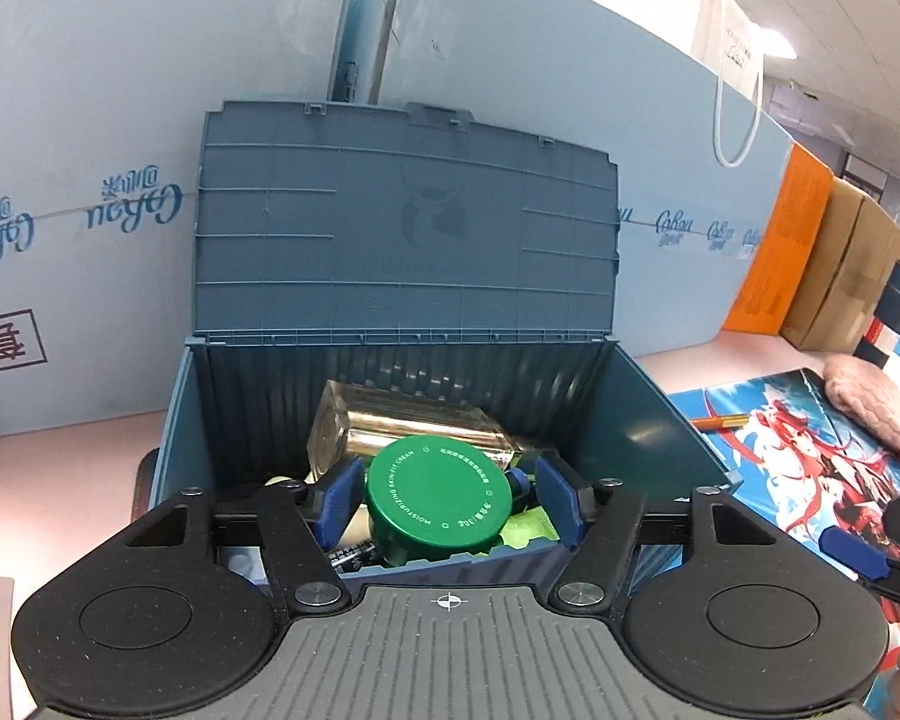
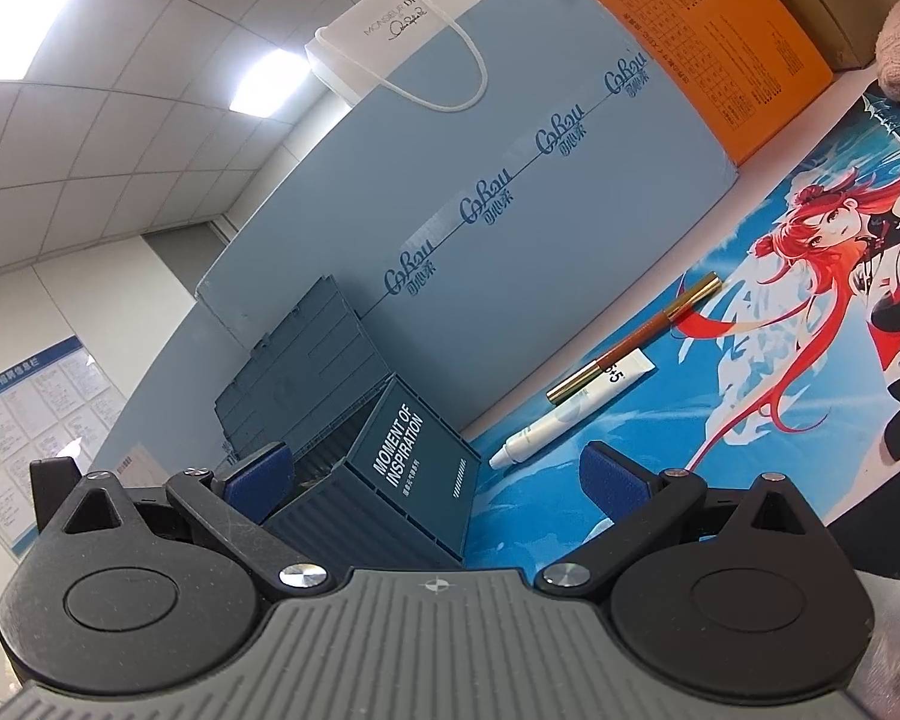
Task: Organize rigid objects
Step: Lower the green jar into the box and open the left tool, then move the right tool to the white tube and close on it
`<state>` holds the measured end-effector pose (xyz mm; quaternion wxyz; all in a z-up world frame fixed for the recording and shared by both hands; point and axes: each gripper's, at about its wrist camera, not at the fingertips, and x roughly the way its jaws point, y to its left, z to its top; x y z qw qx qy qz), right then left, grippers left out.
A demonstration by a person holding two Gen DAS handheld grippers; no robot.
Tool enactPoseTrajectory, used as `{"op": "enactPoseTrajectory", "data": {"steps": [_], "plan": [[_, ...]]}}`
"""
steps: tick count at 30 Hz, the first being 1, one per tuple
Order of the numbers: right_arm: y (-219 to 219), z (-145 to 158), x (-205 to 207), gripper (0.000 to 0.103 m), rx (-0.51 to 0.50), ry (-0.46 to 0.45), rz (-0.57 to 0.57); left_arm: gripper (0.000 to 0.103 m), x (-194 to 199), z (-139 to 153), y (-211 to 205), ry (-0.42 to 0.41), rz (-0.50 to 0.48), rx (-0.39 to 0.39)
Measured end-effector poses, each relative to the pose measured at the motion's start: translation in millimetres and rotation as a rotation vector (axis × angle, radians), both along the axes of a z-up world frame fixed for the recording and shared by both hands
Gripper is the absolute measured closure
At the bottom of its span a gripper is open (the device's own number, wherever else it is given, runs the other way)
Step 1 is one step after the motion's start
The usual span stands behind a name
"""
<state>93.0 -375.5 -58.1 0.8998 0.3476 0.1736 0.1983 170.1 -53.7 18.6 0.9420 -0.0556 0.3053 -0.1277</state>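
A blue-grey storage box (image 1: 648, 420) stands with its lid (image 1: 402, 222) upright against the wall. Inside lie a clear glass bottle (image 1: 390, 420) and a green-lidded cream jar (image 1: 438, 498). My left gripper (image 1: 444, 501) hovers over the box, open, its blue pads either side of the jar with gaps showing. My right gripper (image 2: 432, 480) is open and empty, low beside the box (image 2: 402, 480). Past it, a white tube (image 2: 564, 414) and a brown-and-gold pencil (image 2: 636, 336) lie on the anime mat (image 2: 720, 360).
Large light-blue cartons (image 1: 120, 180) stand behind the box. An orange carton (image 2: 690, 30) and brown cartons (image 1: 852, 264) line the back right. A white paper bag (image 2: 384, 24) sits on top. A pink knitted item (image 1: 876, 402) lies on the mat's far side.
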Motion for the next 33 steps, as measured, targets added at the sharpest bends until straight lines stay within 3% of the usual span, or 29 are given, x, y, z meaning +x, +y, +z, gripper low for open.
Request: {"op": "enactPoseTrajectory", "data": {"steps": [9, 16, 21, 27, 30, 33], "plan": [[7, 5, 3, 0.0, -0.068, 0.003, 0.013, 0.024, -13, 9, 2, -0.043, -0.003, -0.067], [9, 53, 5, 0.0, -0.211, -0.093, 0.0, 0.013, -25, 25, 8, -0.102, -0.008, -0.128], [18, 96, 11, 0.0, -0.422, -0.193, -0.014, 0.01, -29, 34, 8, -0.119, -0.034, -0.201], [38, 140, 23, 0.0, -0.765, -0.31, 0.045, 0.006, -28, 52, 2, -0.182, -0.105, -0.238], [49, 143, 37, 0.0, -0.926, -0.303, 0.094, 0.006, -27, 53, 1, -0.195, -0.133, -0.227], [62, 125, 56, 0.0, -1.032, -0.256, 0.22, 0.006, -24, 49, 4, -0.182, -0.158, -0.242]]}}
